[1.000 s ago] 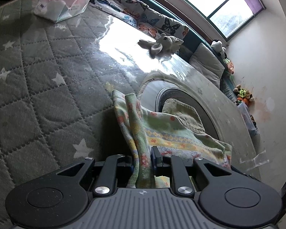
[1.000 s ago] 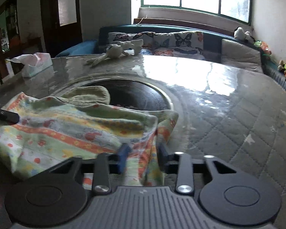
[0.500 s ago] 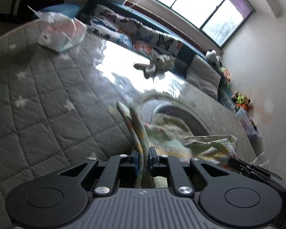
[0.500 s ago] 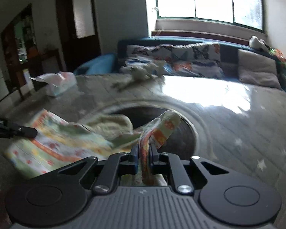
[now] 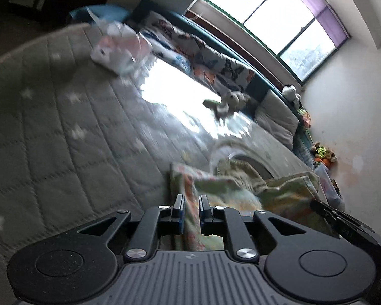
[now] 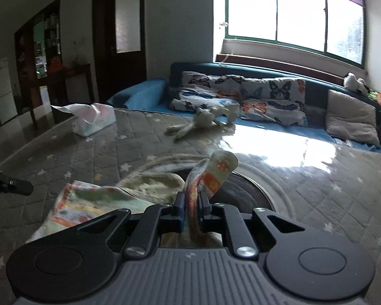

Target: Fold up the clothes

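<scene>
Between each hand-held gripper's [image 6: 191, 209] jaws, patterned cloth [image 6: 89, 203].

A pale green garment [image 6: 89, 200] with orange and yellow printed bands is seen rumpled on the quilted tabletop [image 6: 109, 152], two edges pinched up.

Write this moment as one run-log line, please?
task: fold clothes | left gripper: shut on patterned cloth | right gripper: shut on patterned cloth | cloth lifted over quilted table

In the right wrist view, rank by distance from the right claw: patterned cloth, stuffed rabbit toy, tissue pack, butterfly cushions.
1. patterned cloth, clamped in the right claw.
2. stuffed rabbit toy, ahead on the table.
3. tissue pack, far left; close to the rabbit.
4. butterfly cushions, on the sofa behind.
</scene>
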Action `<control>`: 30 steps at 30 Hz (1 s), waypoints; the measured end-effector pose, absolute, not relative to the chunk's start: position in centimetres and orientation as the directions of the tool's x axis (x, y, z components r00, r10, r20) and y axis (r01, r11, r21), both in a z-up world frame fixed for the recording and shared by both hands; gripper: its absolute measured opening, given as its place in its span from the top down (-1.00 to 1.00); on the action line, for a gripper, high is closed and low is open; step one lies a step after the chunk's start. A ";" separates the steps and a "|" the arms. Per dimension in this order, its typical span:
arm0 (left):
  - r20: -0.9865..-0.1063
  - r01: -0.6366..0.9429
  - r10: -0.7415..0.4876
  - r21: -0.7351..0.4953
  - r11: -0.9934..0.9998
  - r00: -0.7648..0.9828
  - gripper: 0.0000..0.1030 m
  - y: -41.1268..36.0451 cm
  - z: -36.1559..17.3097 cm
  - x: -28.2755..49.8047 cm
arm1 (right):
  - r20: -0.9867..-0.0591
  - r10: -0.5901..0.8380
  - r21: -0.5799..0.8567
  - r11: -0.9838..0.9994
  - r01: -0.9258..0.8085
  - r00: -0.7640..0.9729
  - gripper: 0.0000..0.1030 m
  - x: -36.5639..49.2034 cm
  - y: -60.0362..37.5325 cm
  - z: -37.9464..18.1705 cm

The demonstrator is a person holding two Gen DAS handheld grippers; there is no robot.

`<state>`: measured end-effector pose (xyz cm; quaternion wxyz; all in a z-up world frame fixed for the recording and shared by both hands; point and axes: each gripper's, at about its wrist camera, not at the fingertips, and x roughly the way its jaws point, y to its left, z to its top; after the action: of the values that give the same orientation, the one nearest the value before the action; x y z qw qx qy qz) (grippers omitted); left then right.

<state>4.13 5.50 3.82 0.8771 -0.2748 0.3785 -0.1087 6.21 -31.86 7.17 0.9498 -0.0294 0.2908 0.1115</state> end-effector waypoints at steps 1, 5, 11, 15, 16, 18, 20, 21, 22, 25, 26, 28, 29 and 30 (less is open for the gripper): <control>-0.605 -0.012 -0.407 -0.567 0.823 0.684 0.27 5.0 3.5 4.3 | -0.564 0.185 0.013 0.976 -0.215 0.805 0.82 6.1 -32.3 6.8; -0.620 -0.014 -0.375 -0.529 0.848 0.689 -0.08 3.3 2.7 4.8 | -0.581 0.155 0.022 0.984 -0.175 0.799 0.82 6.1 -33.8 5.5; -0.651 -0.046 -0.329 -0.488 0.872 0.684 -0.13 1.7 1.2 5.8 | -0.608 0.139 0.055 0.990 -0.134 0.781 0.81 6.3 -35.5 3.4; -0.655 -0.038 -0.298 -0.447 0.894 0.694 -0.07 0.6 1.0 5.9 | -0.618 0.141 0.075 0.990 -0.120 0.773 0.81 6.5 -36.0 2.3; -0.656 -0.036 -0.303 -0.450 0.892 0.691 0.08 0.4 0.9 6.1 | -0.621 0.141 0.080 0.990 -0.117 0.771 0.81 6.6 -36.2 2.0; -0.656 -0.031 -0.314 -0.457 0.889 0.686 0.22 0.0 0.7 6.2 | -0.629 0.144 0.089 0.990 -0.113 0.764 0.79 6.8 -36.4 1.6; -0.648 -0.030 -0.312 -0.459 0.888 0.694 0.31 0.0 1.0 6.1 | -0.637 0.149 0.102 0.989 -0.108 0.756 0.76 6.9 -36.7 1.2; -0.645 -0.030 -0.311 -0.460 0.887 0.699 0.40 0.0 1.1 6.0 | -0.641 0.151 0.111 0.988 -0.104 0.752 0.73 7.0 -36.9 0.9; -0.641 -0.029 -0.310 -0.461 0.887 0.703 0.61 0.0 1.3 5.9 | -0.645 0.153 0.119 0.988 -0.100 0.749 0.73 7.1 -37.1 0.7; -0.629 -0.028 -0.307 -0.464 0.886 0.715 0.79 0.0 1.7 5.7 | -0.655 0.163 0.146 0.985 -0.088 0.738 0.72 7.2 -37.5 0.0; -0.625 -0.028 -0.306 -0.465 0.885 0.718 0.81 0.0 1.8 5.6 | -0.657 0.166 0.147 0.985 -0.091 0.735 0.74 7.2 -37.5 -0.2; -0.617 -0.027 -0.303 -0.466 0.884 0.726 0.83 0.0 2.1 5.4 | -0.656 0.170 0.150 0.984 -0.093 0.736 0.79 7.1 -37.5 -0.3; -0.613 -0.026 -0.302 -0.467 0.884 0.730 0.83 0.0 2.3 5.4 | -0.649 0.171 0.149 0.984 -0.097 0.741 0.80 6.9 -37.3 0.1; -0.609 -0.026 -0.301 -0.468 0.883 0.734 0.83 0.0 2.4 5.3 | -0.642 0.173 0.147 0.984 -0.101 0.747 0.81 6.8 -37.2 0.4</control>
<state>5.29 0.00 2.42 0.9025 -0.2293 0.3566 -0.0763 6.77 -37.24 0.43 0.9332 0.0514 0.3480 0.0735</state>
